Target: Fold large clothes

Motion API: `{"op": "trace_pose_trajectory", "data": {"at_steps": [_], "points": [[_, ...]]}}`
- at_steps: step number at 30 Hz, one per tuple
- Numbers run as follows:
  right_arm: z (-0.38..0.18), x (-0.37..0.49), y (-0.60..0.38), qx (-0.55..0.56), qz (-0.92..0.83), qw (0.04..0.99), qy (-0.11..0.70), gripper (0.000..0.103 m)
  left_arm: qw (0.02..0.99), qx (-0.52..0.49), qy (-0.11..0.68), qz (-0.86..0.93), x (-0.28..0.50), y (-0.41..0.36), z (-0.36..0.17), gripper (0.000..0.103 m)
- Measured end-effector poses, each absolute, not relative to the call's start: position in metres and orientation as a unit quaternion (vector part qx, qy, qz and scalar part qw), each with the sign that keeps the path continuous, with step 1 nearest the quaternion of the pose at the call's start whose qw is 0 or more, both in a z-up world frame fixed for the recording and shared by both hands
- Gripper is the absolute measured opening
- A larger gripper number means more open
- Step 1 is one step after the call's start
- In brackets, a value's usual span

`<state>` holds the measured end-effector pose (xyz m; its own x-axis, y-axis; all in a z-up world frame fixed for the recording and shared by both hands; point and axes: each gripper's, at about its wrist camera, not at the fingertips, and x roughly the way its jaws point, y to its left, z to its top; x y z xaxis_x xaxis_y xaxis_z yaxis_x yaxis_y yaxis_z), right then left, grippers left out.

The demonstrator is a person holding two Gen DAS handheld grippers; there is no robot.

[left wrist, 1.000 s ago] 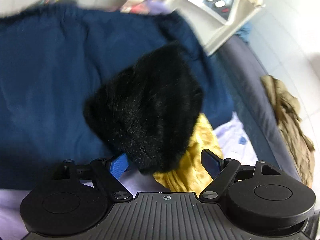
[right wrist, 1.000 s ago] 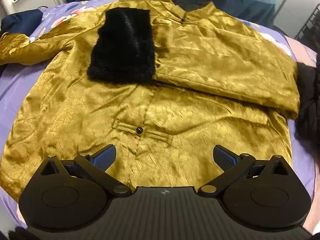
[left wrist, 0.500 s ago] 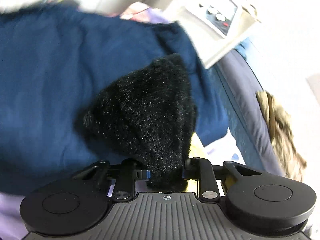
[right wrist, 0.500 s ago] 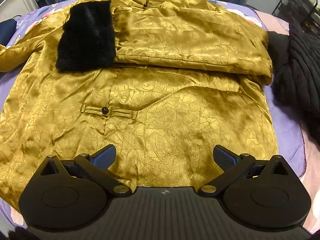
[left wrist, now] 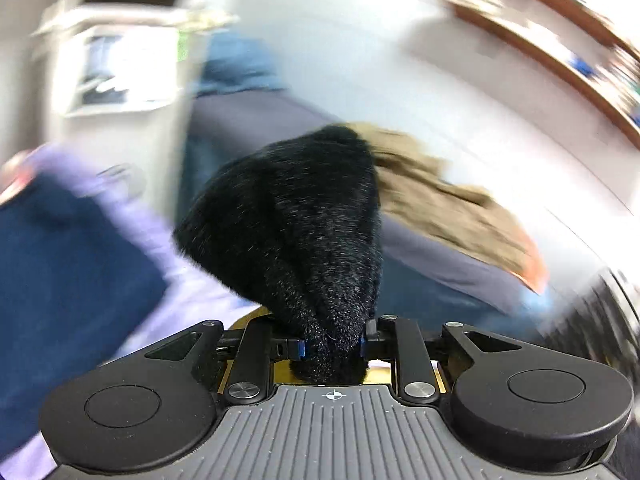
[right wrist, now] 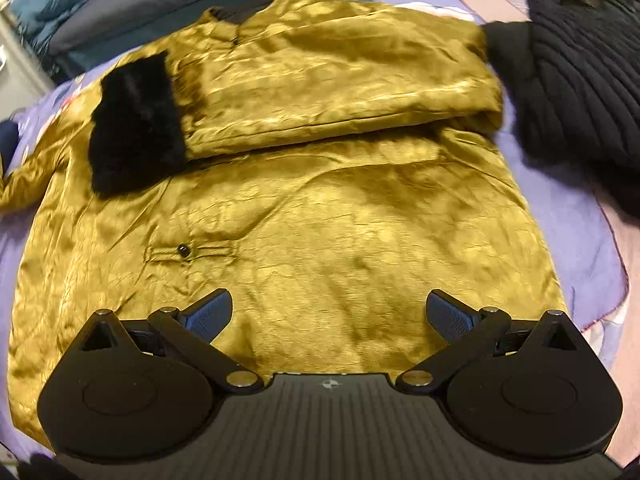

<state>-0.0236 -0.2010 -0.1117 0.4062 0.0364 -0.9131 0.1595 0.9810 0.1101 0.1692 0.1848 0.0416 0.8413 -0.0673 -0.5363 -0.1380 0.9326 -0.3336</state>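
Observation:
A gold satin jacket [right wrist: 320,208] lies flat on the lilac bedsheet [right wrist: 568,208]. One sleeve is folded across the chest, and its black fur cuff [right wrist: 132,124] rests at the left. My left gripper [left wrist: 331,349] is shut on the other black fur cuff [left wrist: 304,232], which stands lifted in front of the left wrist camera; a bit of gold fabric shows under the jaws. My right gripper [right wrist: 329,316] is open and empty over the jacket's lower hem.
A black quilted garment [right wrist: 576,72] lies at the right of the jacket. A navy garment [left wrist: 68,280] lies at the left in the left wrist view. A tan garment [left wrist: 448,204] lies on a grey bed [left wrist: 440,264] beyond. A white appliance [left wrist: 116,72] stands at the back left.
My left gripper closed on the fur cuff and has lifted and swung it to the right; that view is now blurred. My right gripper has shifted slightly and stays open.

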Motion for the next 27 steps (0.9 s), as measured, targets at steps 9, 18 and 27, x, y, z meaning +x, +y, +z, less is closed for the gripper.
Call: {"op": "trace_pose_trajectory", "data": {"at_steps": [9, 18, 27], "points": [[-0.106, -0.033, -0.229, 0.126, -0.066, 0.837, 0.529, 0.103, 0.931, -0.059, 0.328, -0.146, 0.183, -0.029, 0.002, 0.071], [-0.114, -0.046, -0.247, 0.145, -0.095, 0.825, 0.538, 0.103, 0.848, 0.159, 0.464, -0.202, 0.158, -0.139, -0.107, 0.103], [-0.115, -0.044, -0.247, 0.138, -0.097, 0.822, 0.544, 0.103, 0.843, 0.169, 0.453, -0.235, 0.13, -0.128, -0.092, 0.103]]}}
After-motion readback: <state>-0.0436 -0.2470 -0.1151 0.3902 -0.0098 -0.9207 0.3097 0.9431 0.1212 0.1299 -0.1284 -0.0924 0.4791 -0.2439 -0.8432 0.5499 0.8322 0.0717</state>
